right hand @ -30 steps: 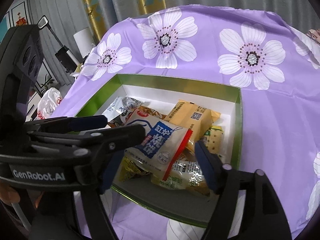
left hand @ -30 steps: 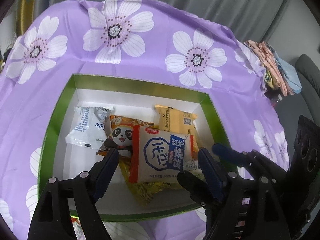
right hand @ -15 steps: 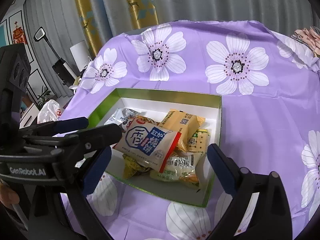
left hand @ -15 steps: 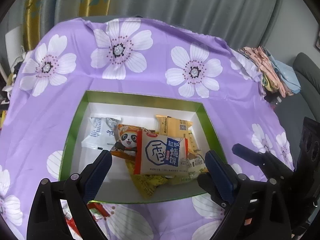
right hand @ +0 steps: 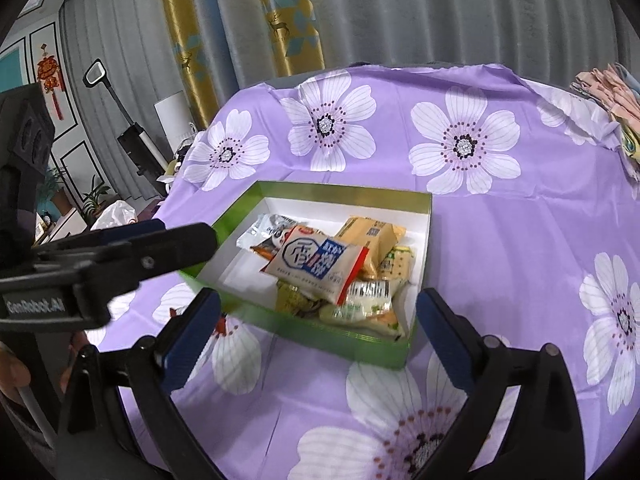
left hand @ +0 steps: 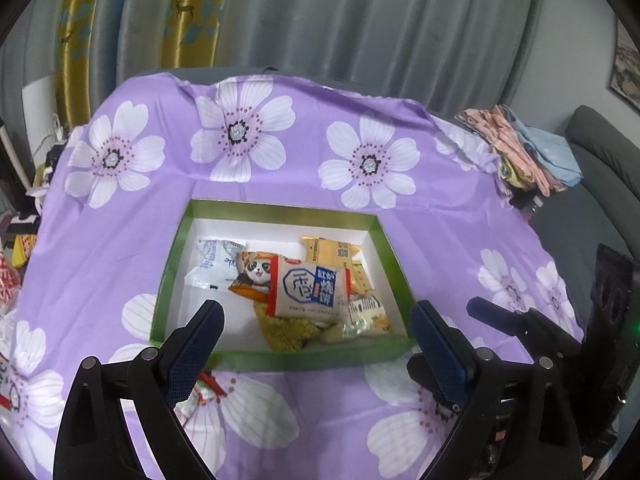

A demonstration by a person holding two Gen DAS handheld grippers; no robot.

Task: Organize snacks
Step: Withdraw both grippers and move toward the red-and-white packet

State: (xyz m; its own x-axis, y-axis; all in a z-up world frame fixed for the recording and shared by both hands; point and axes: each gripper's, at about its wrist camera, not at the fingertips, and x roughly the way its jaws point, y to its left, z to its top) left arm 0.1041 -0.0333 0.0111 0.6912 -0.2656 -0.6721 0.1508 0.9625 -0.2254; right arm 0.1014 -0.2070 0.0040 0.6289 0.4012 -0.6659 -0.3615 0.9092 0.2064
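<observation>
A green box (left hand: 280, 358) with a white inside sits on the purple flowered cloth (left hand: 120, 248) and holds several snack packets. On top of the pile lies a white packet with blue and red print (left hand: 308, 286) (right hand: 316, 262). Around it lie a panda packet (left hand: 256, 272), a pale packet (left hand: 212, 260) and a yellow packet (left hand: 332, 250). My left gripper (left hand: 316, 308) hovers open, above and in front of the box, nothing between its fingers. My right gripper (right hand: 319, 297) is also open and empty, back from the box's near corner. A red-and-white packet (left hand: 200, 392) lies on the cloth outside the box, partly hidden by my left finger.
A pile of folded cloths (left hand: 532, 152) sits at the table's far right edge beside a grey sofa (left hand: 600, 168). Curtains hang behind the table. To the left on the floor stand an upright vacuum (right hand: 136, 140) and a white plastic bag (right hand: 114, 214).
Both grippers have drawn back and up from the box, and their jaws have spread wider. The blue-printed packet stays on top of the pile.
</observation>
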